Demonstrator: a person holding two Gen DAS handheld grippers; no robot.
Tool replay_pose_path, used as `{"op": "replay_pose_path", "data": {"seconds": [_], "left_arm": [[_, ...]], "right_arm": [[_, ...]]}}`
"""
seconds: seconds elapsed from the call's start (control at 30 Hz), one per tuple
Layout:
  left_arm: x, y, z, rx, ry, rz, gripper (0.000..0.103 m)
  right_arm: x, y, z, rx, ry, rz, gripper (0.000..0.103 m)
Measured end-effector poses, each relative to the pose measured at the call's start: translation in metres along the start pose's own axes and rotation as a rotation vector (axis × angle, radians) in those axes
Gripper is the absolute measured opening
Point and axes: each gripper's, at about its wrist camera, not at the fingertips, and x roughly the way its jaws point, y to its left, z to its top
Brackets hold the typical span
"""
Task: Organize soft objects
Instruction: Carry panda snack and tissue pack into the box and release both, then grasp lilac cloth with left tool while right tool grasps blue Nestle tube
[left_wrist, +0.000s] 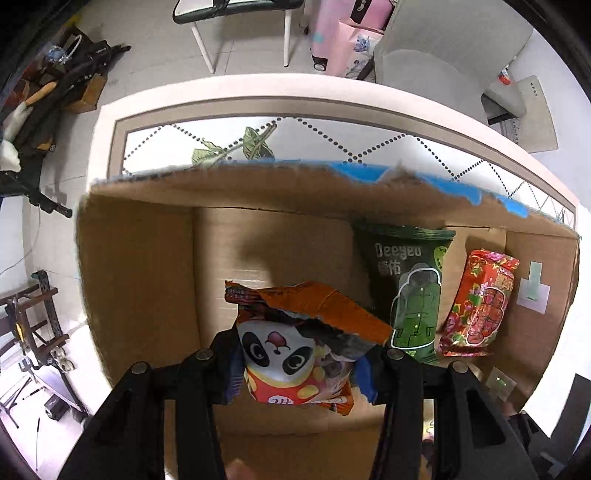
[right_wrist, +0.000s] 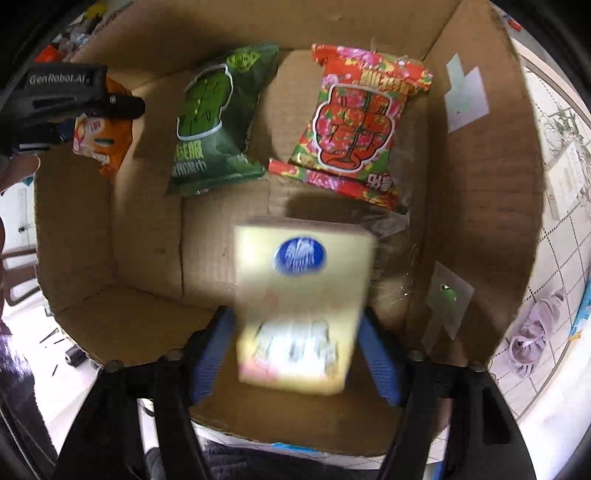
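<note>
My left gripper (left_wrist: 301, 363) is shut on an orange panda packet (left_wrist: 295, 354) and holds it over the open cardboard box (left_wrist: 140, 266). It also shows at the left of the right wrist view (right_wrist: 99, 125). A green packet (left_wrist: 410, 284) (right_wrist: 214, 122) and a red flowered packet (left_wrist: 476, 302) (right_wrist: 358, 122) lie on the box floor. My right gripper (right_wrist: 295, 350) has its blue pads (right_wrist: 210, 354) apart on either side of a blurred yellow tissue pack (right_wrist: 299, 306) with a blue logo, above the box floor. I cannot tell whether the pads touch it.
The box stands on a white table with a dotted-pattern cloth (left_wrist: 332, 136). A grey chair (left_wrist: 450, 55), pink bags (left_wrist: 343, 37) and a bench (left_wrist: 236, 11) stand beyond. A lilac cloth (right_wrist: 532, 332) lies on the table right of the box.
</note>
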Motion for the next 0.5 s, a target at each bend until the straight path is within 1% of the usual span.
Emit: {"op": "replay_pose_path", "data": {"seconds": [0.03,0.07,0.1,0.13,0.2,0.23,0.3,0.37,0.5], "left_arm": [[-0.001,0.001,0.001,0.002,0.001,0.002,0.051],[-0.004,0.002,0.000,0.000,-0.002,-0.001,0.053],[-0.005,0.004,0.001,-0.007,-0.003,0.000,0.057],[-0.007,0.005,0.001,-0.013,-0.003,0.000,0.065],[-0.012,0.008,-0.004,-0.012,-0.011,-0.002,0.076],[-0.018,0.009,-0.006,-0.014,-0.023,0.009,0.079],[-0.026,0.011,-0.010,-0.019,-0.038,0.005,0.079],[-0.036,0.013,-0.020,-0.024,-0.054,-0.017,0.079],[-0.061,0.012,-0.047,-0.018,-0.119,-0.024,0.080]], "right_arm": [[-0.004,0.000,-0.001,0.012,-0.009,0.004,0.090],[-0.007,0.000,-0.001,0.014,-0.018,0.004,0.092],[-0.012,0.001,-0.003,0.013,-0.032,0.002,0.092],[-0.016,0.001,-0.004,0.019,-0.039,0.003,0.092],[-0.022,-0.001,-0.006,0.026,-0.053,0.012,0.092],[-0.026,0.001,-0.006,0.023,-0.060,0.008,0.092],[-0.033,0.002,-0.009,0.022,-0.076,0.002,0.092],[-0.044,0.004,-0.010,0.015,-0.089,-0.005,0.092],[-0.063,0.005,-0.023,0.007,-0.127,-0.028,0.092]]}}
